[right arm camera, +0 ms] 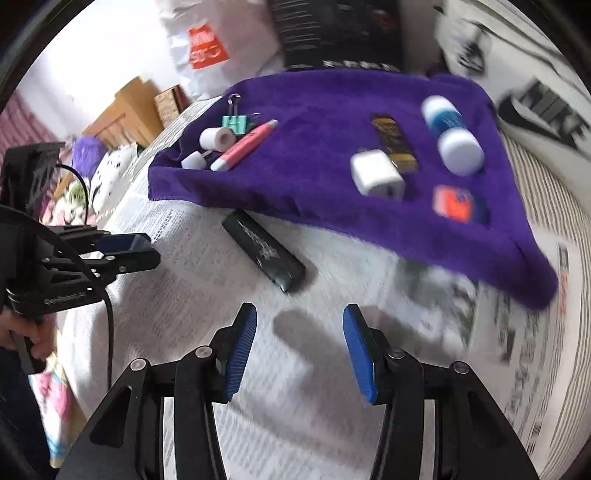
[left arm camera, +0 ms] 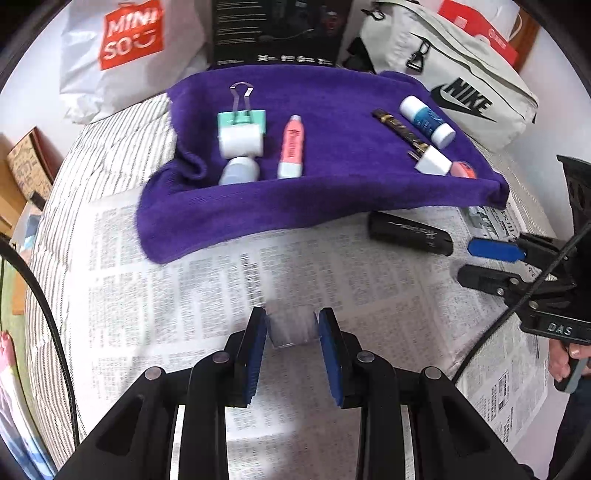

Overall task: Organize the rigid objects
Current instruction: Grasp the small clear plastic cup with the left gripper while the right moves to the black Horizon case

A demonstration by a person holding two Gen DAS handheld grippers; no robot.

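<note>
A purple towel (left arm camera: pixel 325 155) lies on newspaper and holds several small items: a teal binder clip (left arm camera: pixel 242 118), a white tape roll (left arm camera: pixel 240 142), a pink tube (left arm camera: pixel 291 147), a dark pen (left arm camera: pixel 399 133), a blue-and-white bottle (left arm camera: pixel 426 120) and a white charger cube (left arm camera: pixel 434 162). My left gripper (left arm camera: pixel 291 328) is shut on a small clear plastic cup (left arm camera: pixel 290 328) above the newspaper. A black lighter-like stick (left arm camera: pixel 410 232) lies in front of the towel and also shows in the right wrist view (right arm camera: pixel 264 254). My right gripper (right arm camera: pixel 299 347) is open and empty just before that stick.
A white Miniso bag (left arm camera: pixel 129 48), a black box (left arm camera: pixel 277 33) and a pale Nike bag (left arm camera: pixel 447 66) stand behind the towel. The newspaper (left arm camera: pixel 221 277) covers a striped bed surface. Cardboard boxes (left arm camera: pixel 26 170) sit at the left.
</note>
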